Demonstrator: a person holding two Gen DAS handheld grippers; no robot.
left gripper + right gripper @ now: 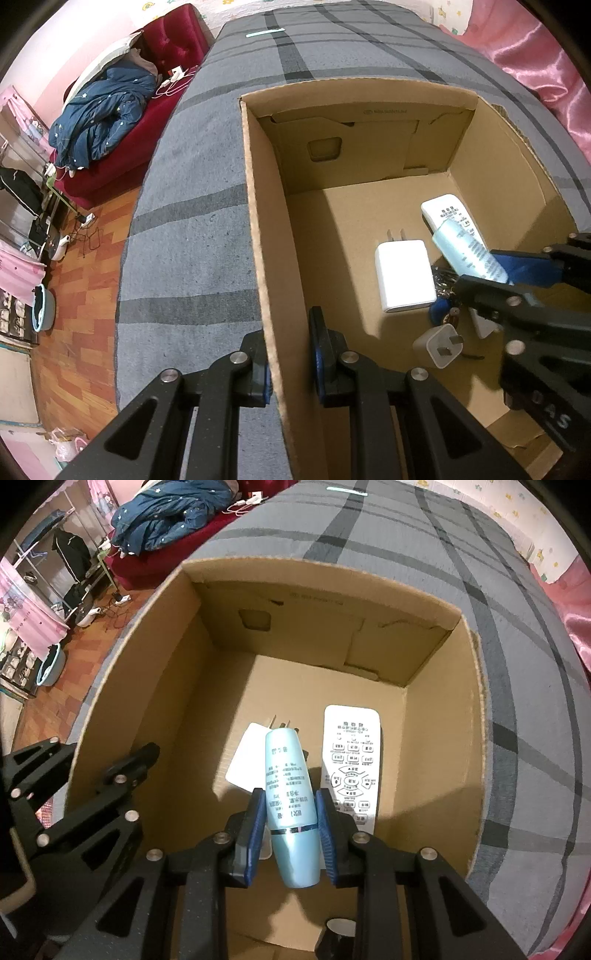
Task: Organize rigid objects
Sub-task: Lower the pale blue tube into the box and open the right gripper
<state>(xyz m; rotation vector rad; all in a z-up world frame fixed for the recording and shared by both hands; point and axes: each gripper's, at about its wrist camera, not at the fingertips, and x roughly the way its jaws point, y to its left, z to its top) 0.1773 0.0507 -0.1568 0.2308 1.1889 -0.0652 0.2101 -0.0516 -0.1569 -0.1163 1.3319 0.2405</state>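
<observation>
A pale blue bottle (291, 805) is held above the floor of an open cardboard box (155, 686), pinched near its dark band between the blue pads of the right gripper (291, 834), whose jaws are closed on it; the bottle points away from the camera and hangs over a white charger (243, 760) lying flat with its prongs toward the far wall. The step in hand is judged to be the placing of this bottle into the box, with the drop not yet made. What the next move calls for, by this reading, is a lowering to a bare patch of cardboard, most likely the free floor to the left of the charger, and a release only once the bottle is laid close to the bottom, so that it is not dropped onto the charger or the white remote control (351, 764) just beside it. The left gripper (291, 373) is set astride the left wall of the box, its jaws closed on the cardboard edge, so the box appears to be steadied. Inside the box are counted one bottle in the air, one remote, one large white charger, one smaller white plug adapter (439, 345) and a dark bunch with a blue tag (441, 308) that may be keys, though this cannot be told surely. One box is seen, resting on a grey plaid bed cover (192, 221).
</observation>
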